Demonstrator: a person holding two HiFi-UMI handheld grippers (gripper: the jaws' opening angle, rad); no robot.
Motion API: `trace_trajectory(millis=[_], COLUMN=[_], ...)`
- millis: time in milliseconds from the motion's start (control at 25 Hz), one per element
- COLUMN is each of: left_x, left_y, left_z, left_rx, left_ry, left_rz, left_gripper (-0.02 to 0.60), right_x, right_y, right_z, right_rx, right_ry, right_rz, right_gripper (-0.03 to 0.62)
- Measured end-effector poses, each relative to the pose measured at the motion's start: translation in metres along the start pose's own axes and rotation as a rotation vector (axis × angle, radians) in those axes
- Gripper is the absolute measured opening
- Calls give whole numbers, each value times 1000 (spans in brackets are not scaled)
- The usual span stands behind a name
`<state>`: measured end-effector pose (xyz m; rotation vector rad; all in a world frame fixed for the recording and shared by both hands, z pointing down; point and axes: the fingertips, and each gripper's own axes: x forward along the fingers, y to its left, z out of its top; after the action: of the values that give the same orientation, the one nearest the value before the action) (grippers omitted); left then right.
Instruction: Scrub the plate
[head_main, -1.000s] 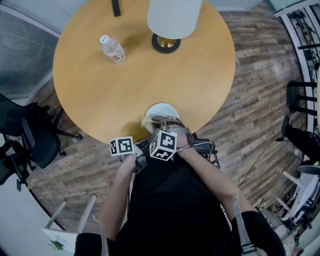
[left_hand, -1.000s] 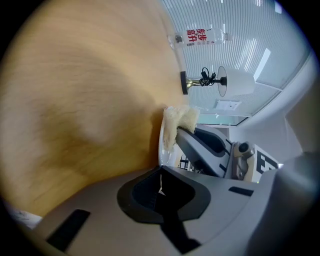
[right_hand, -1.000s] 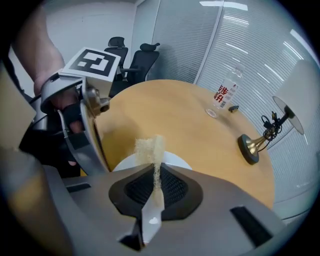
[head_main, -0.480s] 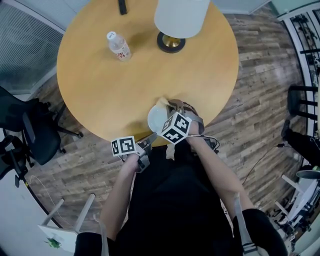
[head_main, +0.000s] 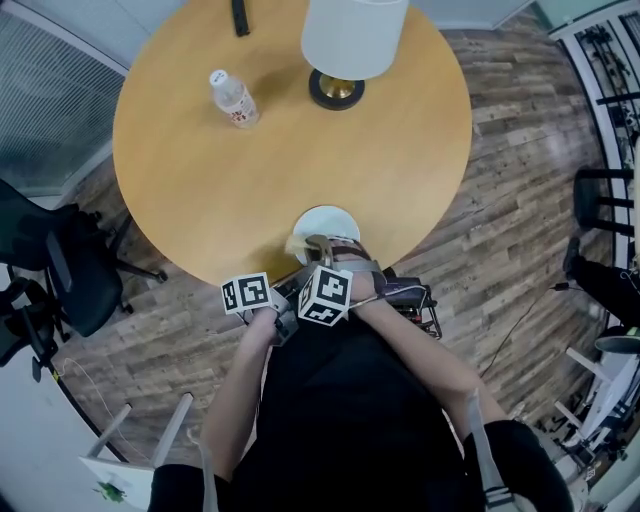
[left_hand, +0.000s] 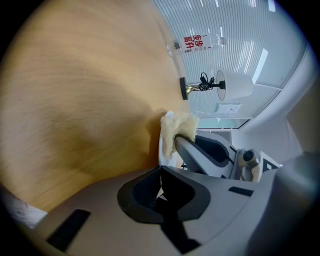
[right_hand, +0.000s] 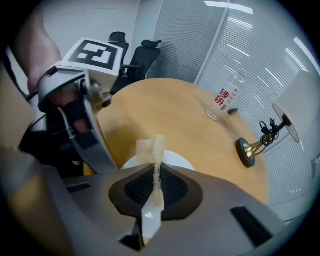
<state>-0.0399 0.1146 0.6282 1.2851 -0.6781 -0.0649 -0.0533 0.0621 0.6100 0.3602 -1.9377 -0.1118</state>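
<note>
A white plate lies at the near edge of the round wooden table. My right gripper is over the plate's near side, shut on a pale yellow sponge that presses on the plate. In the right gripper view the sponge sticks up from between the jaws, with the plate just beyond. My left gripper is at the table edge, shut on the plate's near rim. In the left gripper view the plate runs edge-on into the shut jaws, with the sponge above.
A water bottle lies on the table's far left. A lamp on a brass base stands at the back, and a dark remote lies beyond it. A black office chair stands left of the table.
The right gripper swept the sponge up and to the right across the plate, then came back to the plate's near left. The left gripper stayed put.
</note>
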Motion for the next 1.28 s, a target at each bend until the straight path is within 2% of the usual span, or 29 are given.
trace_trajectory(millis=[160,280,480,640,840,1280], left_x=[0,0,-1,-4,-5,-5], left_y=[3,3,3,5,7,12], left_z=[4,4,5,7,11,18], left_rx=[-13,-15,-13,-31,-41,-78], left_ry=[0,4,3,-8,-13,-39], left_rz=[10,9,13,14,14,26], left_gripper=[14,14,14,14,14,14], right_x=[-9,-6,9,12,6,-5], right_y=[26,22,-18,-67,-99,-27], right_z=[9,5,-12,-40,-61,-33], right_rx=[-77,-55,-12,87,154,16], right_ry=[-19,-14,32,100,138,111], right_rz=[44,44,-30,-108,-141,-84], right_gripper=[29,29,29,29,29,29])
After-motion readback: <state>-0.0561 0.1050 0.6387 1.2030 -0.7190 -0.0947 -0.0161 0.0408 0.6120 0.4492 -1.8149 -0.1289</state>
